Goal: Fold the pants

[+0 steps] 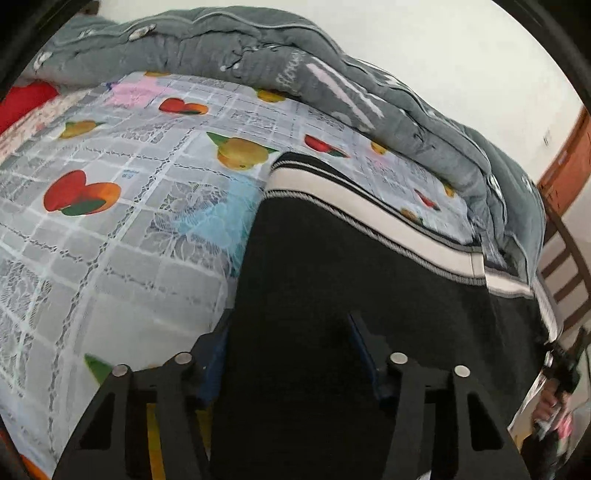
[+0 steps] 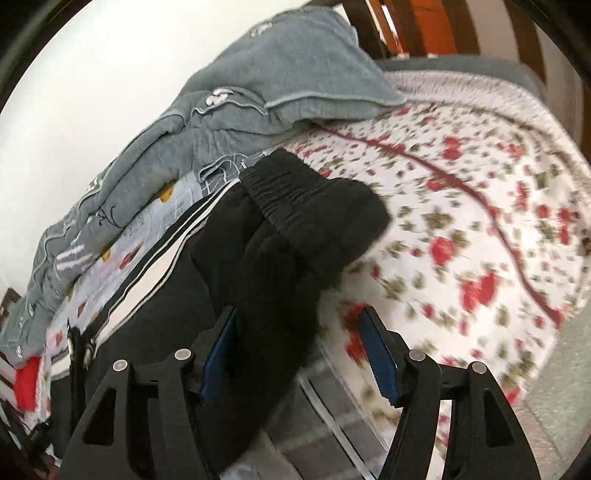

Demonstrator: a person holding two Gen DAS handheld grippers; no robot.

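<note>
Black pants [image 1: 332,277] with a white side stripe [image 1: 369,210] lie across the bed. My left gripper [image 1: 291,350] hangs low over them near their left edge. Its blue-padded fingers stand apart, with black cloth filling the space between them. In the right wrist view the pants [image 2: 277,258] end in a bunched, turned-over elastic waistband [image 2: 280,199]. My right gripper [image 2: 299,350] is open just in front of that end. One of its fingers [image 2: 218,354] is over the black cloth and the other is over the floral cover, pressing on nothing.
A grey quilt [image 1: 258,48] [image 2: 258,92] is heaped along the wall side of the bed. A fruit-print sheet [image 1: 110,203] lies left of the pants and a red-flowered cover [image 2: 461,221] lies to their right. Wooden bed rails [image 2: 424,29] stand beyond.
</note>
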